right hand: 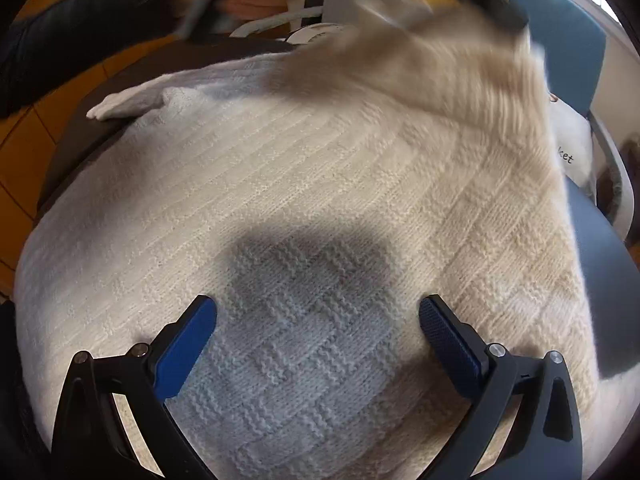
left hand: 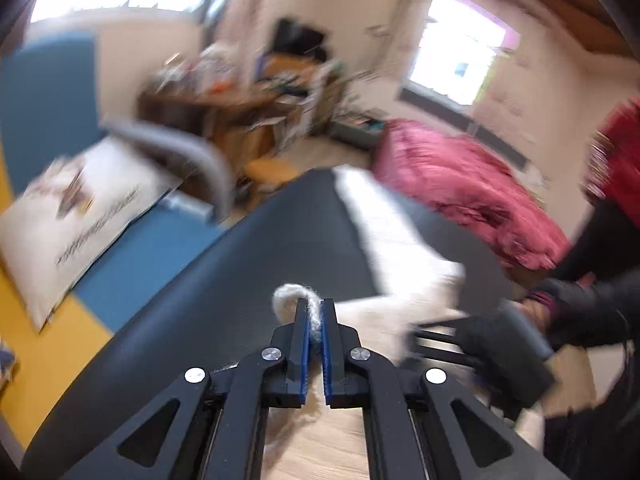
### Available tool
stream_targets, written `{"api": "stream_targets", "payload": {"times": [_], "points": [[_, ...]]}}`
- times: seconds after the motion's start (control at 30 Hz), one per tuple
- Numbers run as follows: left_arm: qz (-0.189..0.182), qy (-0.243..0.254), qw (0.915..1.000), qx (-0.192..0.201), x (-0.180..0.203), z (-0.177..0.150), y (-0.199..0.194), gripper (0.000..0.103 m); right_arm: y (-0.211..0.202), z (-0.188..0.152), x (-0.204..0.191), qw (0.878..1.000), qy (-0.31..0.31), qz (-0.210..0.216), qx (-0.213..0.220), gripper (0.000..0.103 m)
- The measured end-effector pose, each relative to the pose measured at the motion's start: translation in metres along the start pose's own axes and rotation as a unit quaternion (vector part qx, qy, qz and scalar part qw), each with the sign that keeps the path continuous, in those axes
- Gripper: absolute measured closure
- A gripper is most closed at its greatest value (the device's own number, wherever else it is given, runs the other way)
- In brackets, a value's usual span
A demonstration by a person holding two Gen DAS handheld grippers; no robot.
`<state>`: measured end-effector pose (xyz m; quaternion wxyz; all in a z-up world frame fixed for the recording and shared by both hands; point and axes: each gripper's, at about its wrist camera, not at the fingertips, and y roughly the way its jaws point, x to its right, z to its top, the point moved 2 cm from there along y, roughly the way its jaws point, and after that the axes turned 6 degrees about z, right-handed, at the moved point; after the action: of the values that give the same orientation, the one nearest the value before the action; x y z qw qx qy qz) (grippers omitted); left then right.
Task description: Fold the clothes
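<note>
My left gripper (left hand: 316, 320) pinches the cream knit sweater's (right hand: 320, 168) edge, lifted above the dark tabletop (left hand: 240, 280). My right gripper (right hand: 318, 320), jaws wide apart, hovers over the sweater's spread body, nearer it.

We've got the left gripper (left hand: 316, 312) clamped tight on a fold of cream knit sweater (left hand: 404, 312), wool bulging above the blue pads (left hand: 305, 344). Beyond the tips runs the dark table (left hand: 248, 280); off right, blurred, the right gripper (left hand: 492, 344).

Cream basket-weave knit sweater (right hand: 320, 168) (blue-padded black fingers (right hand: 188, 344))
</note>
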<state>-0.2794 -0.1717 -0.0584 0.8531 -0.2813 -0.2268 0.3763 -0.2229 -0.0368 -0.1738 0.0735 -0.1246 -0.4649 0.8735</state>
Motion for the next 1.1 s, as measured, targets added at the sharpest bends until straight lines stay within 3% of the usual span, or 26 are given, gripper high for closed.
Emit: {"api": "stream_targets", "payload": {"times": [0.07,0.13,0.27,0.37,0.47,0.5,0.6,0.77,0.87,0.93,1.03,1.07,1.1], "points": [[-0.018,0.03,0.9989,-0.03,0.023,-0.017,0.003,0.099,-0.001,-0.001,0.001,1.0,0.005,-0.004,0.004,0.0],[-0.012,0.039,0.9961,-0.079,0.03,-0.04,0.016,0.099,-0.002,-0.001,0.001,1.0,0.011,-0.008,0.008,0.0],[-0.008,0.011,0.9926,-0.121,0.028,-0.076,0.023,0.099,-0.004,-0.002,0.002,1.0,0.022,-0.016,0.015,0.0],[-0.028,-0.03,0.9917,-0.122,0.024,-0.087,0.016,0.097,-0.006,-0.002,0.0,0.999,0.039,-0.021,0.02,0.0],[-0.068,-0.1,0.9848,-0.125,0.009,-0.084,0.02,0.08,-0.005,-0.002,-0.003,0.998,0.054,-0.021,0.021,0.0],[-0.074,-0.122,0.9825,-0.119,0.002,-0.082,0.02,0.079,-0.004,-0.002,-0.004,0.998,0.056,-0.025,0.02,0.0],[-0.114,-0.198,0.9686,-0.098,-0.019,-0.073,0.022,0.067,-0.001,0.001,-0.007,0.997,0.061,-0.036,0.016,0.0],[-0.153,-0.285,0.9437,-0.067,-0.048,-0.06,0.03,0.059,0.0,0.001,-0.007,0.993,0.094,-0.062,0.024,0.0],[-0.122,-0.305,0.9412,-0.078,-0.057,-0.051,0.042,0.059,0.0,-0.001,-0.008,0.992,0.102,-0.068,0.029,0.0],[-0.069,-0.315,0.9395,-0.116,-0.068,-0.046,0.054,0.061,0.0,-0.002,-0.008,0.991,0.107,-0.072,0.031,0.0],[0.04,-0.285,0.9445,-0.159,-0.07,-0.038,0.07,0.082,-0.001,-0.004,-0.01,0.99,0.114,-0.08,0.034,0.0],[0.072,-0.266,0.948,-0.16,-0.067,-0.033,0.072,0.096,-0.002,-0.005,-0.01,0.988,0.122,-0.086,0.036,0.0],[0.101,-0.242,0.9532,-0.151,-0.063,-0.027,0.071,0.096,-0.002,-0.006,-0.011,0.988,0.123,-0.086,0.038,0.0]]}}
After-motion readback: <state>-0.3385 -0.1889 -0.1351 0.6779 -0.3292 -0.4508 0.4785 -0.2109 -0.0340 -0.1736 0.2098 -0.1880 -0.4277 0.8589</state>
